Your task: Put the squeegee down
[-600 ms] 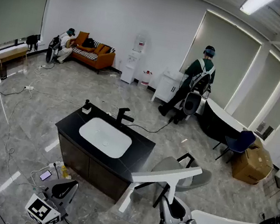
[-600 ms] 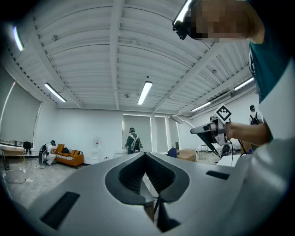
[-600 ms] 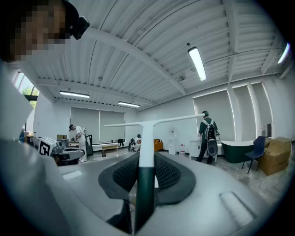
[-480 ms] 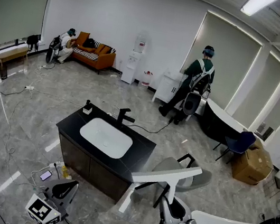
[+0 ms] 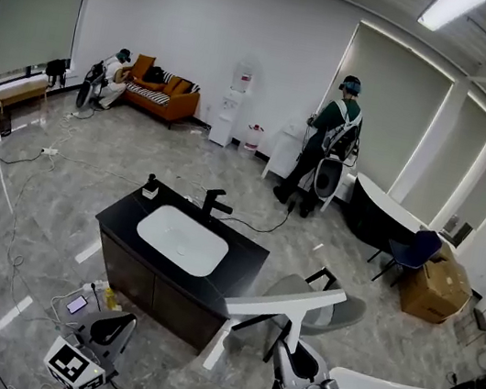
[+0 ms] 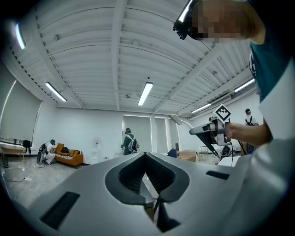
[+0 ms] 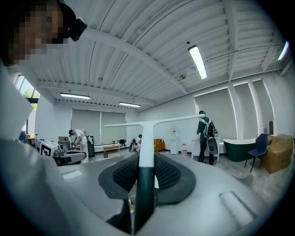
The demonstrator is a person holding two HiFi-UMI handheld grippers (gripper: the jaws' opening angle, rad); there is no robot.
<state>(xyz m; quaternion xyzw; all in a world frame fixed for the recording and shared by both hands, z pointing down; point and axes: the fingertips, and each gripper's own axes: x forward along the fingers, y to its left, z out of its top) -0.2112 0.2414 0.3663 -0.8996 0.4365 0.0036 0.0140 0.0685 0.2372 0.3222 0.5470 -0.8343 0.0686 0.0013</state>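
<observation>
Little has changed since half a second ago. My right gripper (image 7: 146, 159) still has its jaws clamped on the squeegee (image 7: 146, 138), pinching the handle where the dark green part meets the white. The handle stands up between the pads, and the long white blade lies crosswise at the top. In the head view the squeegee (image 5: 289, 301) hangs in the same spot as before. It is held in the air low in front of me, just right of the black sink counter (image 5: 245, 259) and touching nothing else, so it is not down yet. My left gripper (image 6: 145, 154) has not shifted either. Its jaw tips meet with nothing between them, and it sits low at my left, near the counter's front corner. The one clear change is further back: the person by the window (image 5: 327, 139) has stepped a little to the left and stands straighter than before.
</observation>
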